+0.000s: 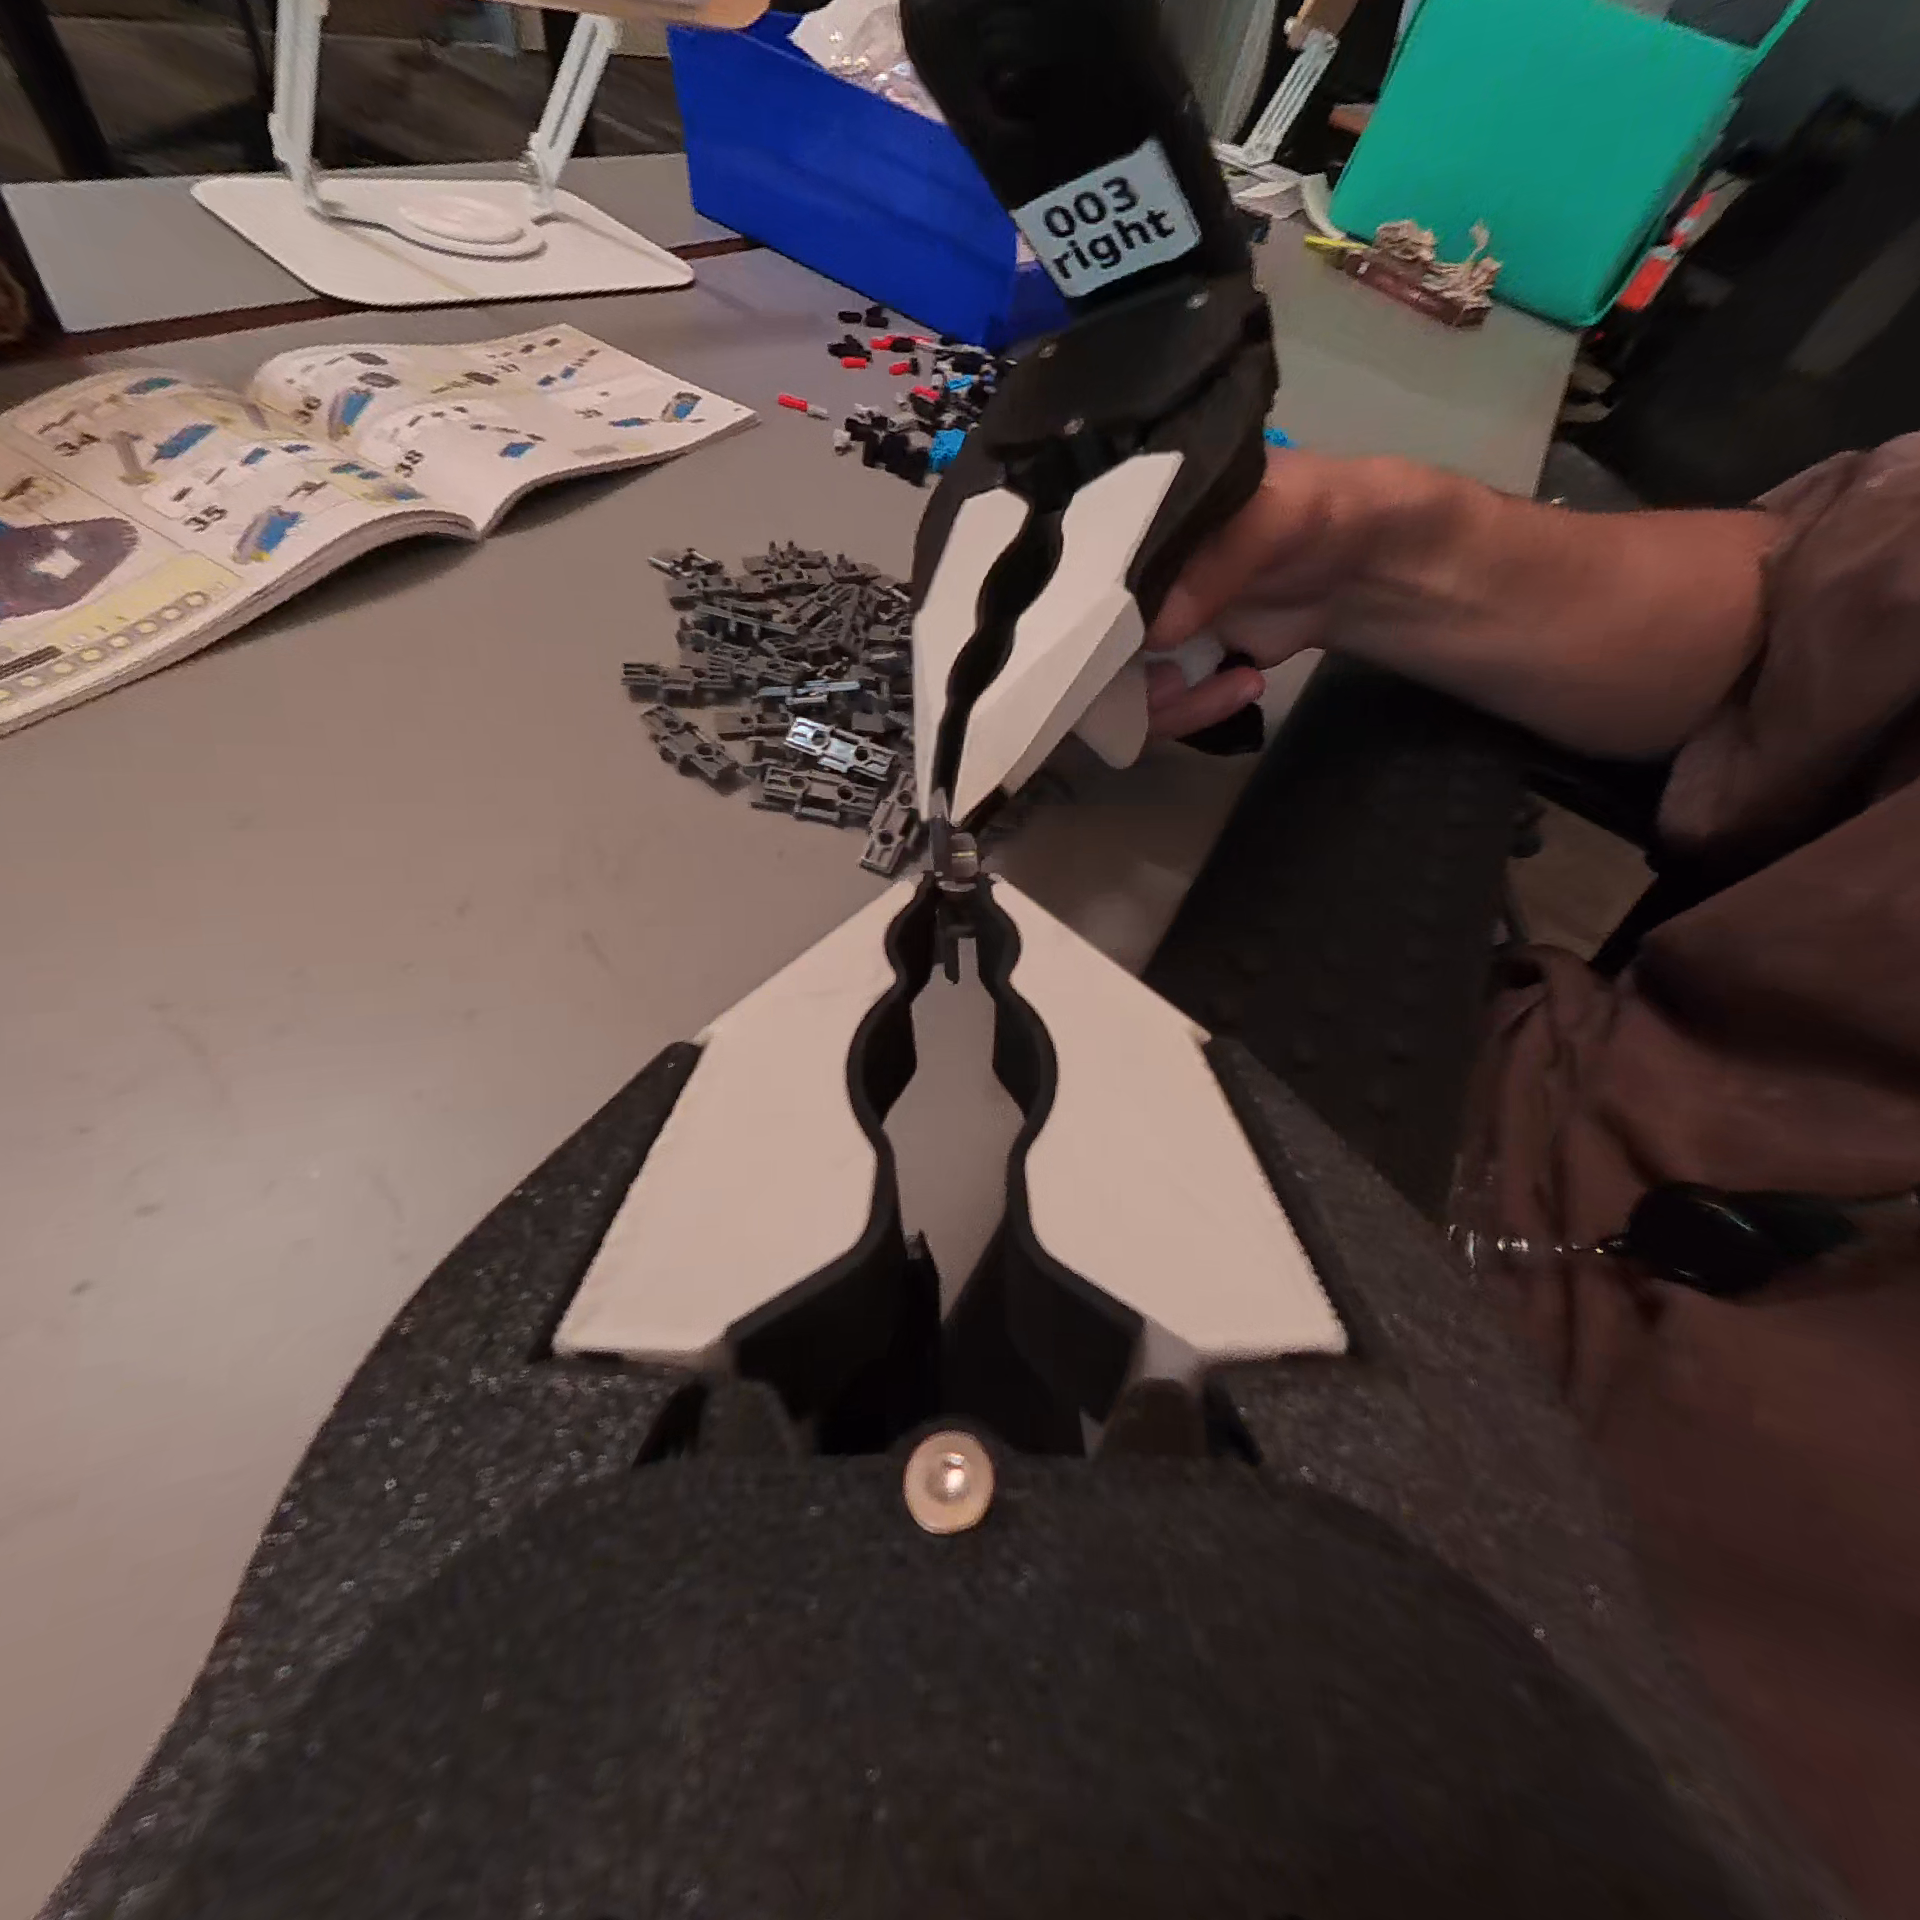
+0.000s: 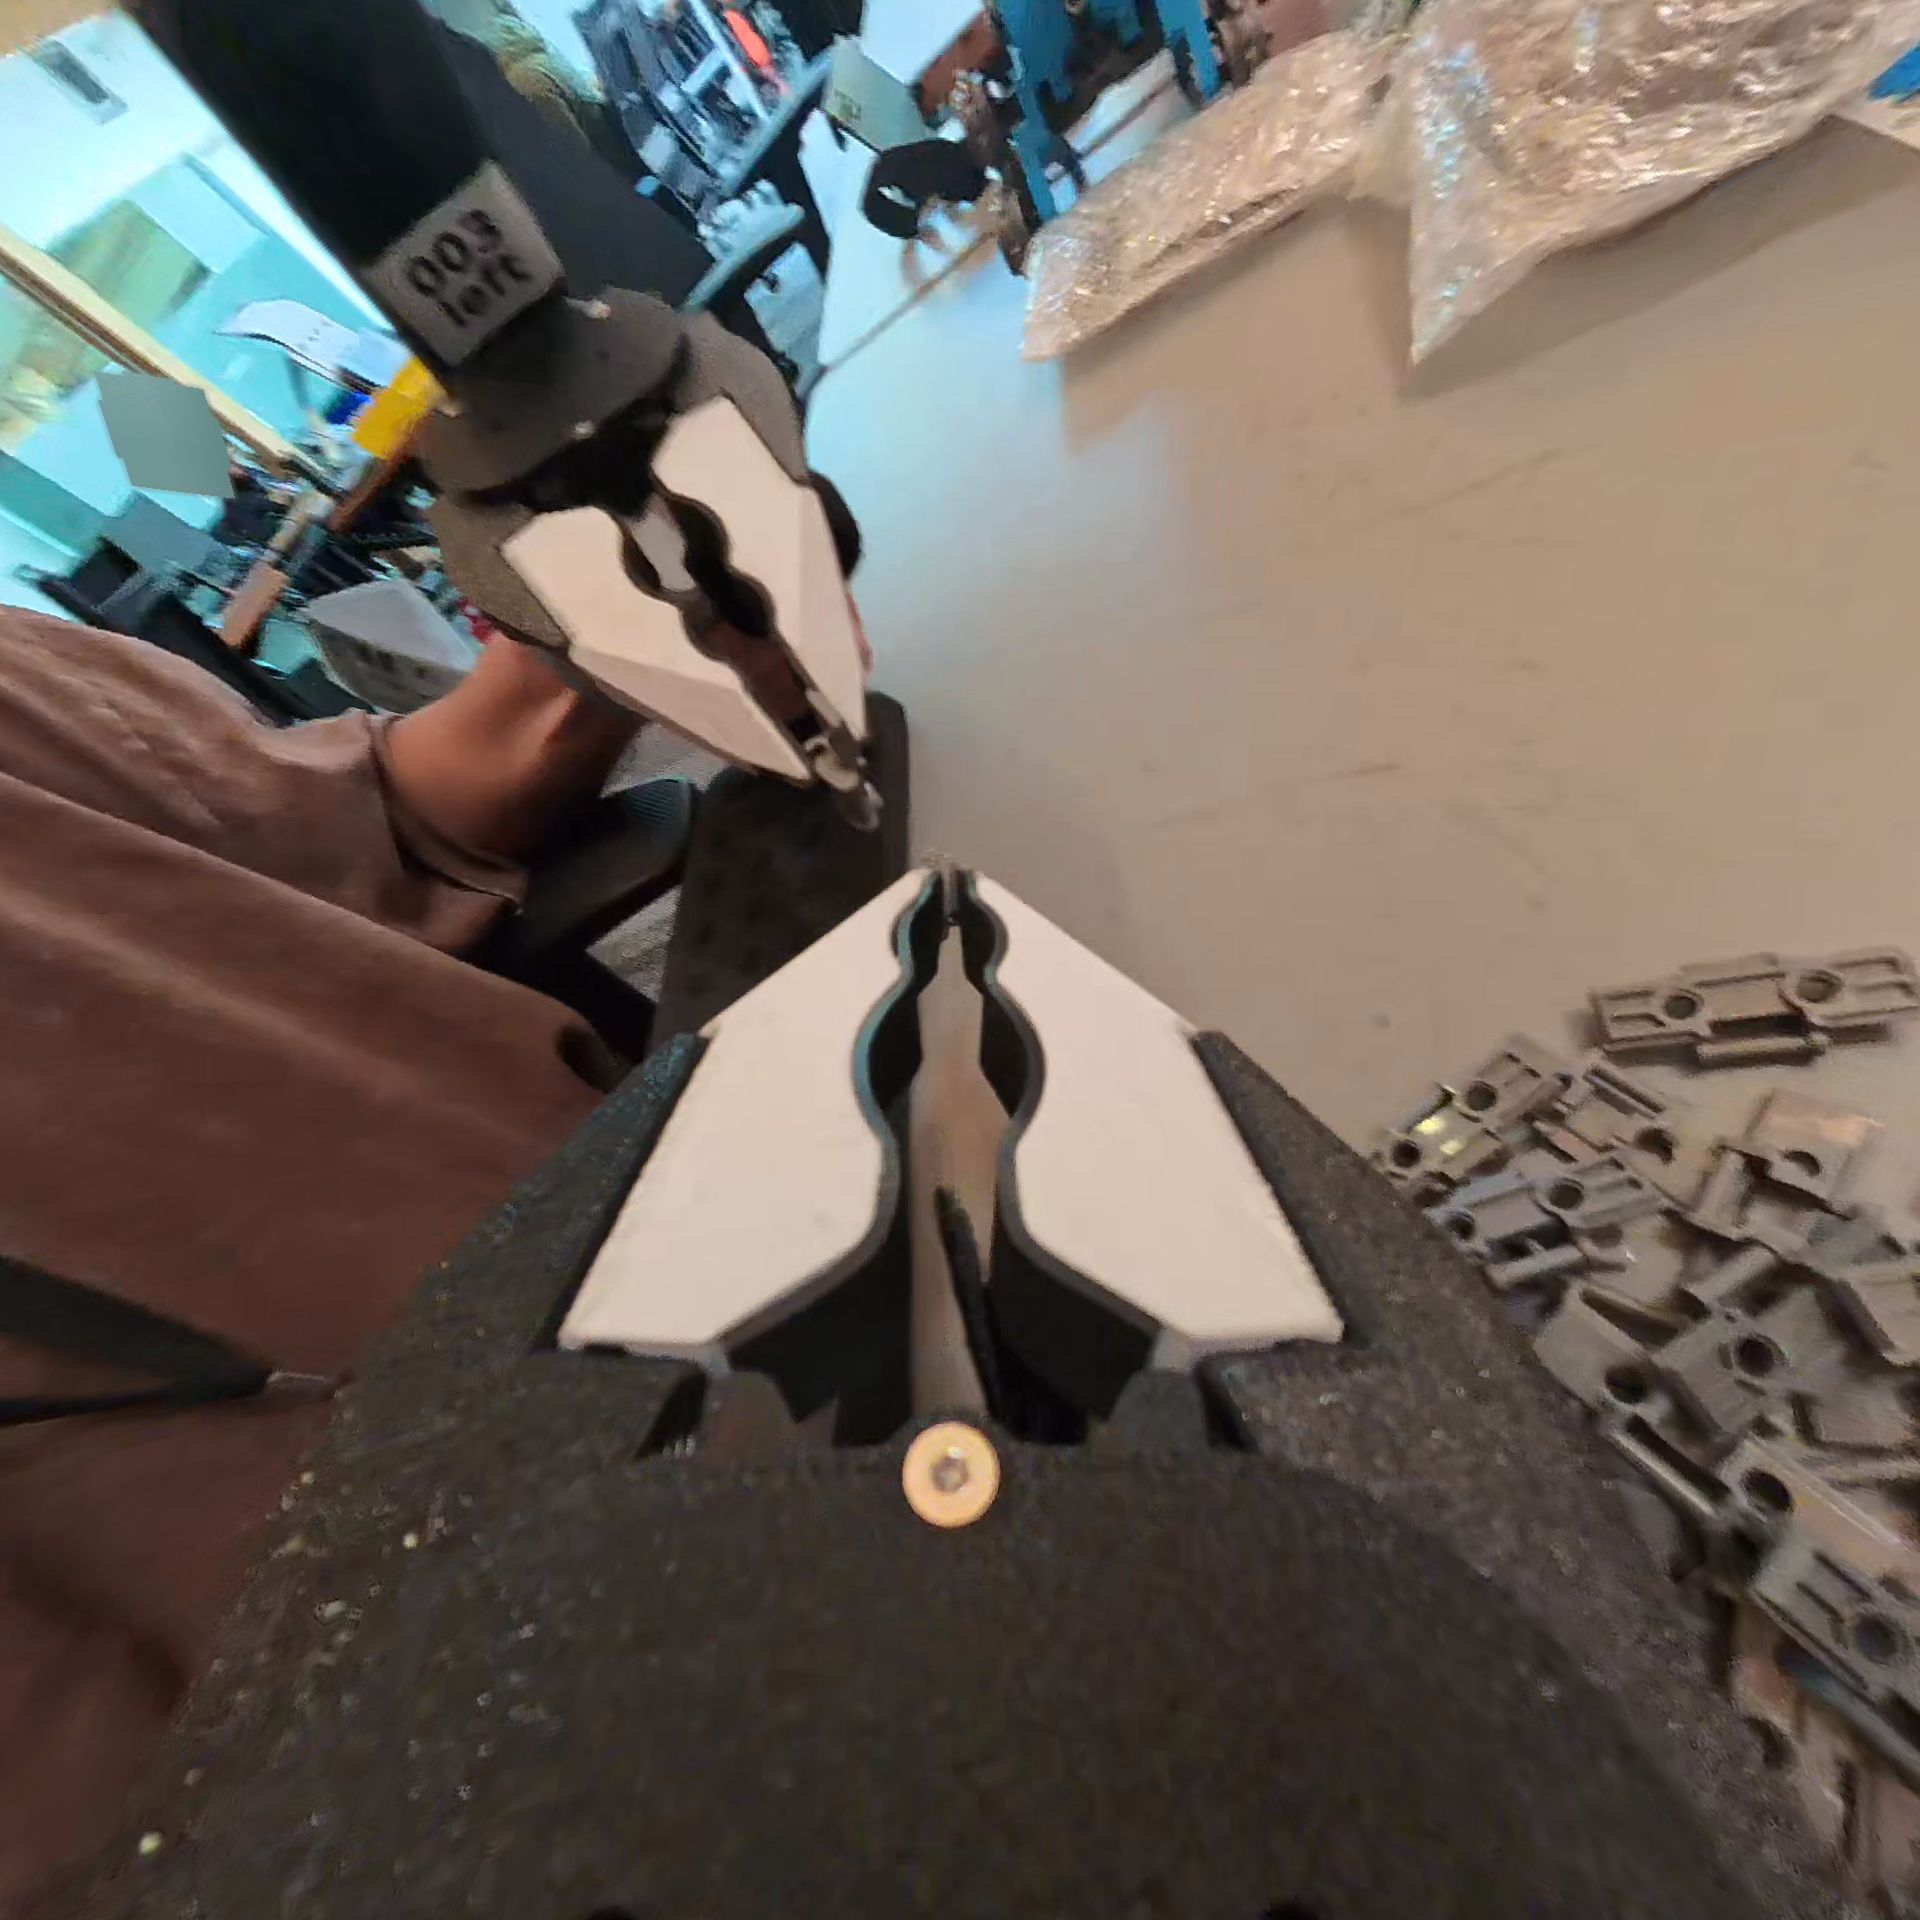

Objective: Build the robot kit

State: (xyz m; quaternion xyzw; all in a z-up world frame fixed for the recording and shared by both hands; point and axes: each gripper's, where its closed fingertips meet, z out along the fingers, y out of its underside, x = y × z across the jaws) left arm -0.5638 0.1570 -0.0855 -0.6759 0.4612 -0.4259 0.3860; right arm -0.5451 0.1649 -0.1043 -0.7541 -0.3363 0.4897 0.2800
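The left claw (image 1: 951, 883) was clenched on a small dark piece (image 1: 954, 868); the right claw (image 2: 948, 878), tip to tip, pinched something tiny beside the grey parts pile (image 1: 790, 686) on the surface (image 1: 364, 987)

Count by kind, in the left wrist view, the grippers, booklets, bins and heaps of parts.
Grippers: 2 (left gripper, right gripper)
Heaps: 2 (grey heap, mixed heap)
Booklet: 1
Bin: 1
Total: 6

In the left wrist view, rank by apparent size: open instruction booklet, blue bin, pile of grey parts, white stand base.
1. Open instruction booklet, partly cropped.
2. White stand base and blue bin: similar; bin partly hidden, so unranked.
3. Pile of grey parts, smallest.
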